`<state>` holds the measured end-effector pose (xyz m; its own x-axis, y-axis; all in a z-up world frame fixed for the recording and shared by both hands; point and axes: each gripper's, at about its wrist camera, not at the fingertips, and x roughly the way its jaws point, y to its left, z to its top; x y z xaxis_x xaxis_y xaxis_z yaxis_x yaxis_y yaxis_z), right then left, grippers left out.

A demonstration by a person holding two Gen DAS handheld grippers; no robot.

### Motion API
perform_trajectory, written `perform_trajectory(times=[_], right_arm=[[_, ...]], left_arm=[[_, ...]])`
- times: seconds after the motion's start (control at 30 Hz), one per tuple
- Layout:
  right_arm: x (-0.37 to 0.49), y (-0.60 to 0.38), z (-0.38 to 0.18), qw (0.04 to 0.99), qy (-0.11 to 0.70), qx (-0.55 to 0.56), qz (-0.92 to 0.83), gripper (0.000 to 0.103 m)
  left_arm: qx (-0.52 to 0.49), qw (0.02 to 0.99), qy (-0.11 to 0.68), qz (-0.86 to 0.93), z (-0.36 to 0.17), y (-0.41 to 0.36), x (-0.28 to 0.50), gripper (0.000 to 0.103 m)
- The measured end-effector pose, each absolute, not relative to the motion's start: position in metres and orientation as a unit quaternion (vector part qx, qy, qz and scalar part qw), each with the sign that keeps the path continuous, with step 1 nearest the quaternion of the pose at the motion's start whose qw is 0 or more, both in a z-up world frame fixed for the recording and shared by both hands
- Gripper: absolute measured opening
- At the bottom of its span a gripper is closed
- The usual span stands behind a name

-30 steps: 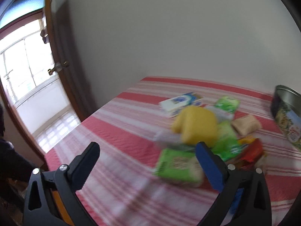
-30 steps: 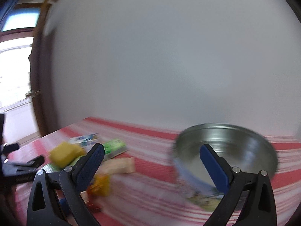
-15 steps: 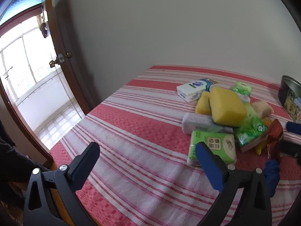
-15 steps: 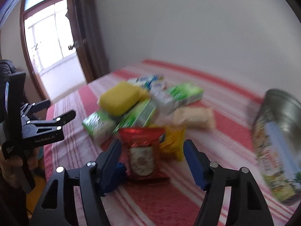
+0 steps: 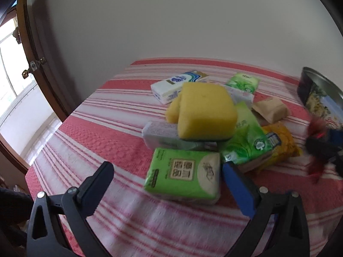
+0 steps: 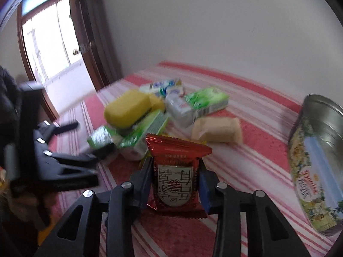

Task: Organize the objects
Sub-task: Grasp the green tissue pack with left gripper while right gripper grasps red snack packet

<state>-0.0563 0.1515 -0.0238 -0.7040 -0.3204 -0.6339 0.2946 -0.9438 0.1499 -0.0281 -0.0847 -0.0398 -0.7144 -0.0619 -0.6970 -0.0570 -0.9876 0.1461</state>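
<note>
A pile of small packs lies on the red-striped tablecloth (image 5: 96, 141). A yellow sponge (image 5: 205, 115) sits on top of tissue packs, with a green tissue pack (image 5: 184, 173) nearest my left gripper (image 5: 167, 177), which is open and empty just in front of it. My right gripper (image 6: 175, 177) is shut on a red snack packet (image 6: 174, 171) at the near edge of the pile. In the left wrist view the right gripper and red packet (image 5: 319, 147) show blurred at the right. A round metal tin (image 6: 317, 171) stands at the right.
A white-and-blue tissue pack (image 5: 175, 85), a beige packet (image 6: 216, 129), a yellow packet (image 5: 280, 143) and more green packs (image 6: 205, 100) lie in the pile. A white wall runs behind the table. A wooden door (image 5: 40, 64) stands open at the left.
My right gripper has closed on the red snack packet. My left gripper has moved closer to the green tissue pack, still open.
</note>
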Motion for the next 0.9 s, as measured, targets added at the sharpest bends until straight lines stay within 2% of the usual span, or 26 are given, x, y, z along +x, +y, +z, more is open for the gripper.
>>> perform_trajectory(times=[0.1,0.17,0.27,0.3,0.33,0.57,0.73,0.9], right_arm=[[-0.048,0.169,-0.009,0.161,-0.061,0.311,-0.935,0.041],[-0.048,0.175,-0.002,0.154,-0.083,0.296,-0.939,0.041],[-0.043,0.183,0.002,0.141,-0.096,0.281,-0.944,0.041],[-0.042,0.184,0.003,0.137,-0.098,0.280,-0.945,0.041],[-0.042,0.184,0.003,0.136,-0.100,0.280,-0.945,0.041],[-0.038,0.186,0.009,0.116,-0.088,0.257,-0.956,0.041],[-0.022,0.207,0.028,0.092,-0.104,0.207,-0.968,0.041],[0.005,0.259,0.046,0.006,-0.109,0.153,-0.982,0.041]], left_arm=[[0.397,0.009,-0.074,-0.915,-0.044,-0.085,-0.038,0.102],[0.413,0.008,-0.073,-0.908,-0.049,-0.086,-0.042,0.096],[0.434,-0.009,-0.045,-0.900,-0.054,-0.091,-0.048,0.082],[0.437,-0.023,-0.026,-0.899,-0.055,-0.094,-0.049,0.073],[0.438,-0.036,-0.008,-0.898,-0.056,-0.098,-0.049,0.069],[0.402,-0.011,-0.024,-0.915,-0.050,-0.098,-0.021,0.068],[0.324,-0.017,-0.009,-0.946,-0.001,-0.100,0.009,0.068],[0.245,-0.057,-0.020,-0.968,0.043,-0.057,0.023,0.068]])
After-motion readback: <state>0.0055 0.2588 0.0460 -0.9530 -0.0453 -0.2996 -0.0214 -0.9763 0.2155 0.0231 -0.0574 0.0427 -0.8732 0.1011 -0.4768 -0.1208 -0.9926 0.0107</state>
